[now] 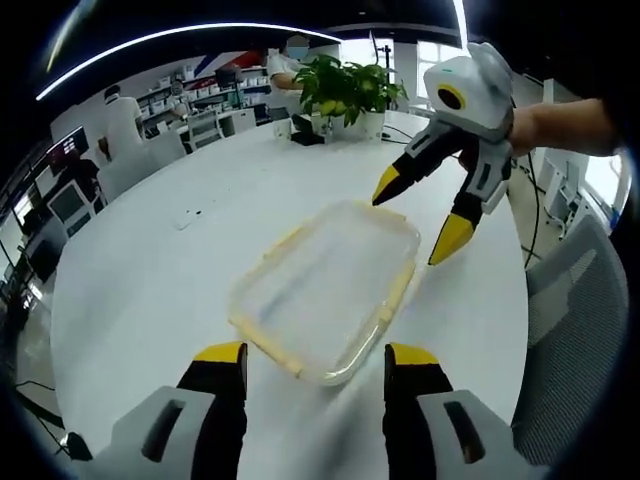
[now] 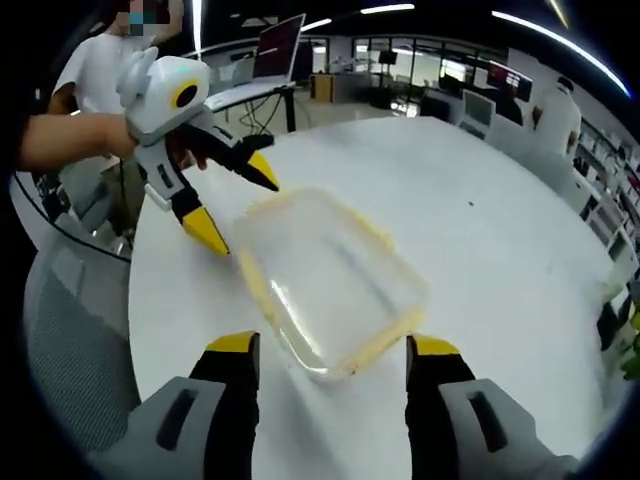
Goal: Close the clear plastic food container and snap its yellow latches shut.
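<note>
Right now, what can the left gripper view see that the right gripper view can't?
The left gripper view has a potted plant at the table's far edge and the right gripper reaching in, fingers apart. The right gripper view instead has an open laptop beyond the table and the left gripper, also open. Both share the clear container with its yellow latches on the white table, and a grey chair.

Bright, even light from ceiling strips [image 1: 150, 40]. The white table [image 1: 150, 290] shows glare. The container [image 1: 325, 290] is motion-blurred. Fisheye distortion bends lines at the edges.
</note>
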{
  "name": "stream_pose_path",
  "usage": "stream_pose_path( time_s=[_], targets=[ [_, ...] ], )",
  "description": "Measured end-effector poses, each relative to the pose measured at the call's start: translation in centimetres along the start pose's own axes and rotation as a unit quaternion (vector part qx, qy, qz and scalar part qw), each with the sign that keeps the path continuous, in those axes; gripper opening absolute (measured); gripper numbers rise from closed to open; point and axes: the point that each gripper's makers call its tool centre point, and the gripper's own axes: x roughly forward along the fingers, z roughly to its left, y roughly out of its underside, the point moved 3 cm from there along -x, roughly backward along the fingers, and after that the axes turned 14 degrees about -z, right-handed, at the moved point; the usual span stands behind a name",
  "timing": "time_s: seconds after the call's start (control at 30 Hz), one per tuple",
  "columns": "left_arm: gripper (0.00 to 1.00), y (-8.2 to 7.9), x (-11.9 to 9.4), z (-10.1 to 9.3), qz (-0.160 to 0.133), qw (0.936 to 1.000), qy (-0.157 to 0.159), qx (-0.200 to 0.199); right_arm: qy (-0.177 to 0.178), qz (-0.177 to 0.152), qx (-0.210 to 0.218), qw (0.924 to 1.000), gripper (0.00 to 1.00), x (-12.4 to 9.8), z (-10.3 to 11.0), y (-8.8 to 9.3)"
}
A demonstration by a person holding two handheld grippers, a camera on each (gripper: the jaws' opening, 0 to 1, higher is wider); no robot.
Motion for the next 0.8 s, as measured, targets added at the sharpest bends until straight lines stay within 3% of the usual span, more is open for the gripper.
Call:
stream_pose_path(
  time_s=[0.8],
  targets=[
    [0.71,-1.2,-5.9,-4.0,-0.062,0.9968,-0.043,-0.025,0.065,-0.075,0.016,0.995,0.79,-6.0,3.3,0.8]
  ],
)
